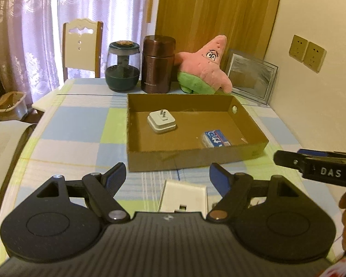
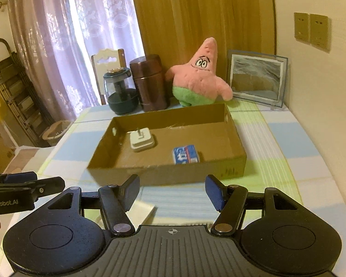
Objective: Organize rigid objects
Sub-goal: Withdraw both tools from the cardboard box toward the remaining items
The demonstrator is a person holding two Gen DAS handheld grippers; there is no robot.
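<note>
A shallow cardboard box (image 1: 196,158) lies on the checked tablecloth; it also shows in the right wrist view (image 2: 173,173). Inside it lie a white plug adapter (image 1: 162,121) (image 2: 141,141) and a small blue packet (image 1: 215,139) (image 2: 185,154). A white flat object (image 1: 184,197) lies on the table in front of the box, just below my left gripper (image 1: 168,177), which is open and empty. It shows in part in the right wrist view (image 2: 141,210). My right gripper (image 2: 171,191) is open and empty in front of the box.
At the table's back stand a glass jar (image 1: 122,69), a brown canister (image 1: 158,64), a pink star plush (image 1: 205,67) and a picture frame (image 1: 251,76). A chair (image 1: 82,48) stands behind the table. The wall is on the right.
</note>
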